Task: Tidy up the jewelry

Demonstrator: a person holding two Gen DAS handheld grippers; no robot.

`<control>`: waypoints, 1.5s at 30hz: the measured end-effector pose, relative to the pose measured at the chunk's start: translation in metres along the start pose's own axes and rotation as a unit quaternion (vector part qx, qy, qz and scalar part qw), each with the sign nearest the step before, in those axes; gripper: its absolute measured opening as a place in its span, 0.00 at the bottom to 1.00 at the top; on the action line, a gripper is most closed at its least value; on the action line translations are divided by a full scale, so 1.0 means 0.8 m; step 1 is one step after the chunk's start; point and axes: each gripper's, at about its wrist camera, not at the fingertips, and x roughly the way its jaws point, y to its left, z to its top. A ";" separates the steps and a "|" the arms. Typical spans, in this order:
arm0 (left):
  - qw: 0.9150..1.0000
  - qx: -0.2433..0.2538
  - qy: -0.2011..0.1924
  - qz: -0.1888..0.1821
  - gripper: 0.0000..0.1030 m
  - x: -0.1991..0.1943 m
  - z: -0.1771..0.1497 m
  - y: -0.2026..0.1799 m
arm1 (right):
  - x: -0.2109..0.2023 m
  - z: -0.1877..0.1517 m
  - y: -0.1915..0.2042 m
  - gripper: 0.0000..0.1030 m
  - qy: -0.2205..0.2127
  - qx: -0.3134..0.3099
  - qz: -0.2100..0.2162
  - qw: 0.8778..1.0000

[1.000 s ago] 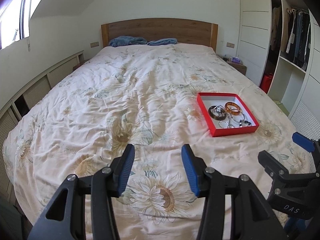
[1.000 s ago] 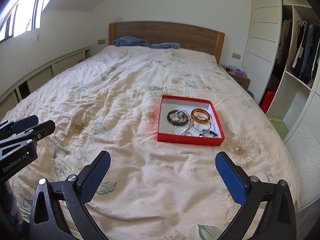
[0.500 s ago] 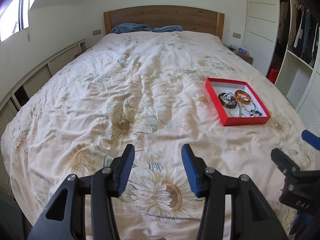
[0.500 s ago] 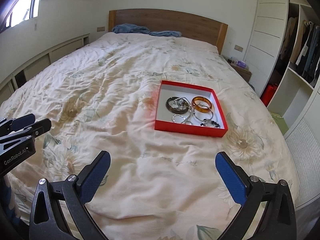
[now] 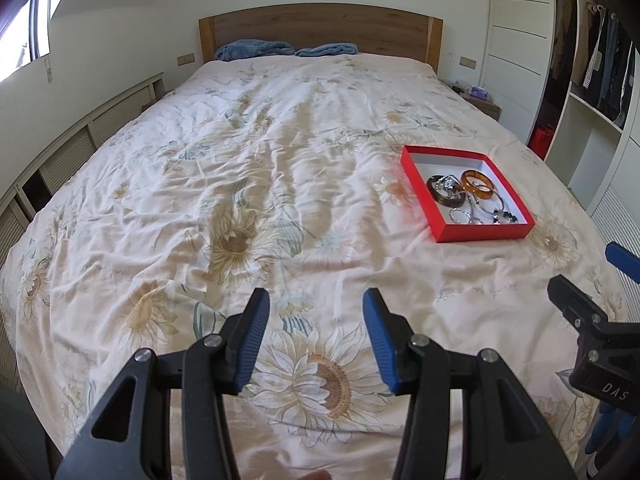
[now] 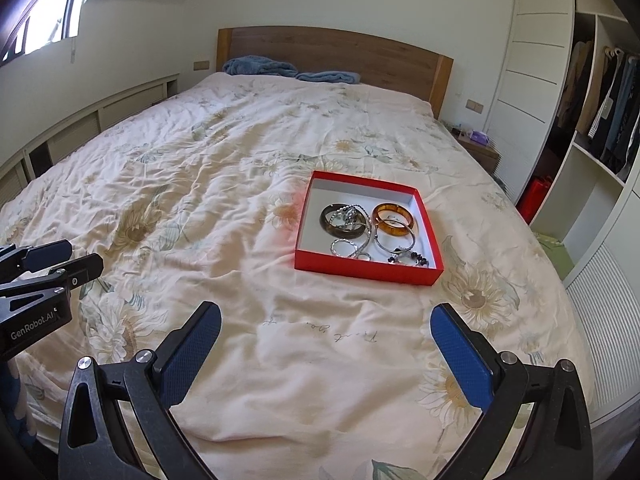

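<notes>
A shallow red box (image 6: 434, 232) (image 5: 520, 204) with a white floor lies on the flowered bedspread (image 6: 220, 208). Inside it sit a dark bangle (image 6: 343, 229), an amber bangle (image 6: 394, 216), silver rings and chains (image 6: 360, 246) and a dark bead string (image 6: 412, 258), all tangled close together. My right gripper (image 6: 326, 334) hovers open over the bedspread in front of the box, nothing between its blue pads. In the left wrist view my left gripper (image 5: 316, 326) is open over a sunflower print, well left of the box. Each gripper shows at the edge of the other's view.
A wooden headboard (image 6: 336, 54) with blue folded blankets (image 6: 260, 67) is at the far end. An open wardrobe (image 6: 596, 112) with hanging clothes stands to the right, a nightstand (image 6: 476, 146) beside it. Low cabinets (image 5: 80, 136) run along the left wall.
Both views have dipped toward the bedspread; the left gripper came down and forward a little, and the red box sits slightly higher and larger in both views. Jaw openings are unchanged.
</notes>
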 end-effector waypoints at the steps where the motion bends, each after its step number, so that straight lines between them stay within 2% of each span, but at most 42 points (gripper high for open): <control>1: 1.000 -0.001 0.000 0.001 0.45 0.000 0.000 0.000 | 0.000 0.000 0.000 1.00 0.000 0.000 -0.001 1.000; 15: 1.000 0.006 0.011 0.005 0.45 0.009 -0.005 -0.001 | 0.002 -0.002 -0.004 1.00 0.002 -0.013 -0.022 1.000; 45: 1.000 0.009 0.017 0.001 0.45 0.020 -0.012 -0.003 | 0.020 -0.011 0.000 1.00 0.028 -0.005 -0.016 0.999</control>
